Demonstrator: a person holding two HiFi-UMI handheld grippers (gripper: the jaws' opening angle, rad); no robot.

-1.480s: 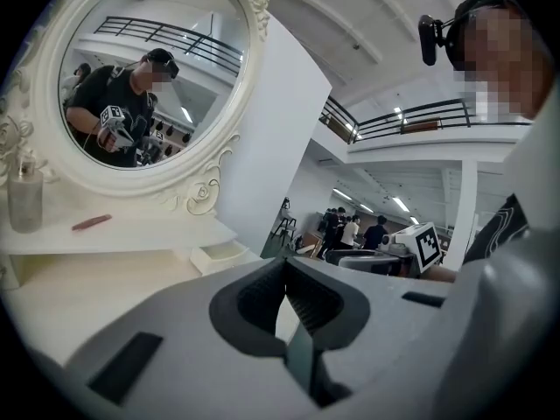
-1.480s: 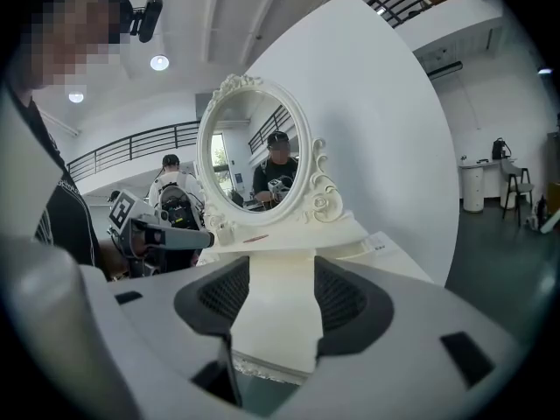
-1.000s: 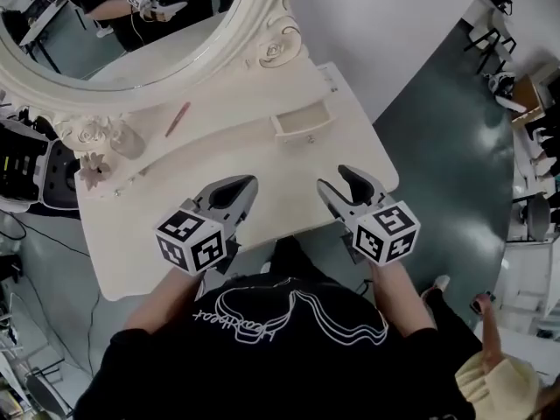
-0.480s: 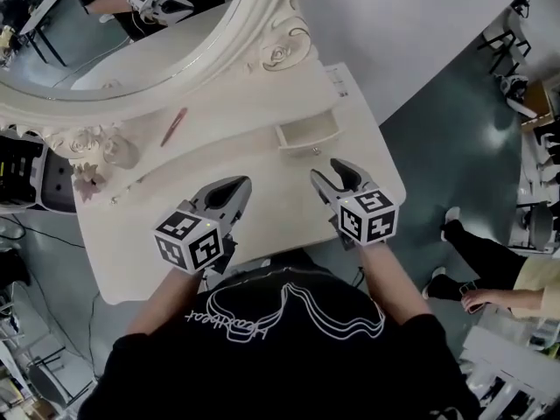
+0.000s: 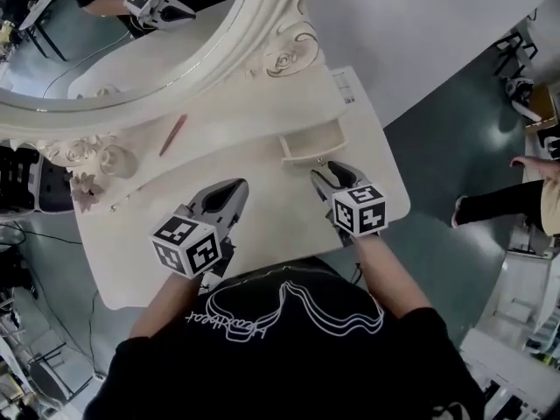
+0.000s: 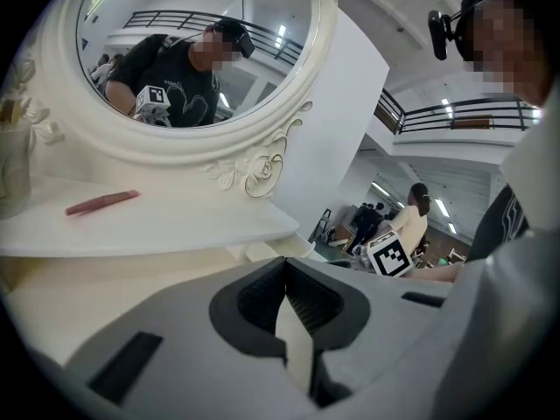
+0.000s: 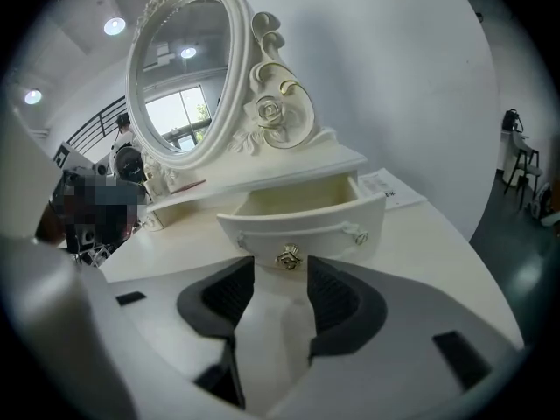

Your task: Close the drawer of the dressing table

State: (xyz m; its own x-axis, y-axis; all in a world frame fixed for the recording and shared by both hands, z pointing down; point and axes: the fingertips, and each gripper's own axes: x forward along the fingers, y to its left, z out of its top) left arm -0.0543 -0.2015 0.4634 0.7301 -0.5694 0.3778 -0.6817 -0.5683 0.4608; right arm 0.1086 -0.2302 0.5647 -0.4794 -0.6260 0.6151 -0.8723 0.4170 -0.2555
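Observation:
The cream dressing table [image 5: 262,169] has its small drawer [image 5: 308,140] pulled out under the raised shelf. In the right gripper view the drawer front [image 7: 306,221] faces me, with its gold knob [image 7: 289,257] just beyond the jaw tips. My right gripper [image 5: 332,174] [image 7: 280,278] sits close in front of that drawer. Its jaws are closing, they touch nothing, and the gap between the pads is empty. My left gripper [image 5: 233,188] [image 6: 284,274] hovers over the tabletop left of the drawer, jaws shut and empty.
The oval mirror [image 5: 131,42] in its carved frame stands at the back. A reddish stick [image 5: 172,135] lies on the shelf, and a glass jar [image 5: 114,159] stands at its left end. A printed card [image 5: 346,86] lies right of the shelf. A person [image 5: 525,191] stands on the floor, right.
My right gripper has come down and forward to the drawer front, its jaws a little narrower. The left gripper has shifted slightly forward. The person at right has walked on.

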